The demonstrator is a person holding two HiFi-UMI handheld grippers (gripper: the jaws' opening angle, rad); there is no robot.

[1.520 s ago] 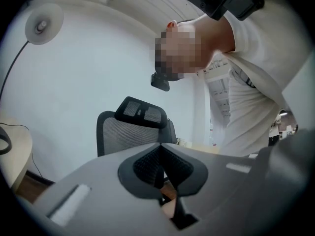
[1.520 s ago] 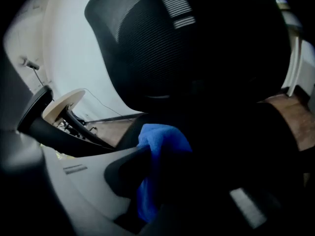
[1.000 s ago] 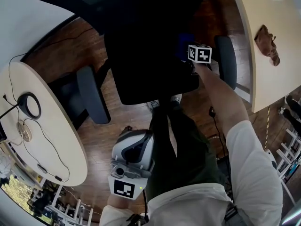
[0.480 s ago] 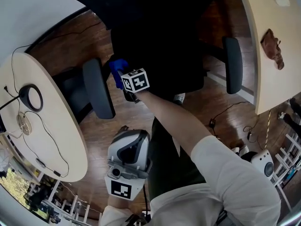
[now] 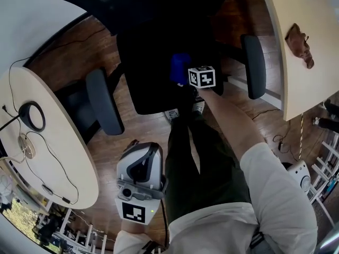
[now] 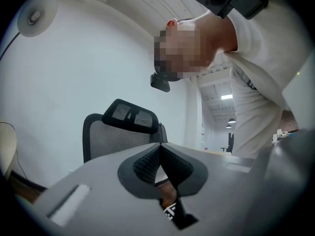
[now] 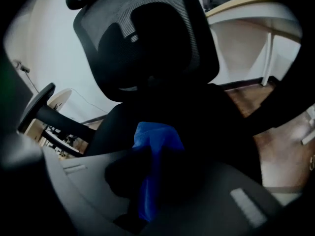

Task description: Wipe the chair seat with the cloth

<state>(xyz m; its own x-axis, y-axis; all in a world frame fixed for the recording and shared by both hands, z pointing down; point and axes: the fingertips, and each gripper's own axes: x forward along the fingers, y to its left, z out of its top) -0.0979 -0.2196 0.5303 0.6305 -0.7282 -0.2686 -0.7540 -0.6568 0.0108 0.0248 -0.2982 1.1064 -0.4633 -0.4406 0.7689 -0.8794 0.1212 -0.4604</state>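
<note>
The black chair seat [image 5: 153, 67] fills the upper middle of the head view. On it lies the blue cloth [image 5: 180, 67], with my right gripper [image 5: 189, 74] shut on it over the seat's right half. In the right gripper view the cloth [image 7: 155, 146] hangs bunched between the jaws, pressed against the dark seat [image 7: 206, 117] below the mesh backrest [image 7: 147, 38]. My left gripper [image 5: 142, 157] is held low by the person's body, away from the chair. Its pads [image 6: 147, 162] meet with nothing between them, and it points up at the chair back [image 6: 123, 127].
Two dark armrests [image 5: 103, 109] [image 5: 253, 65] flank the seat. A pale round table [image 5: 47, 157] with cables stands at the left. Another table [image 5: 302, 73] with a brown object [image 5: 299, 38] is at the right. Wooden floor [image 5: 137, 128] and the person's legs lie below the seat.
The right gripper carried the cloth from the seat's right side to its left front corner, then back toward the middle right. The left gripper stayed in place.
</note>
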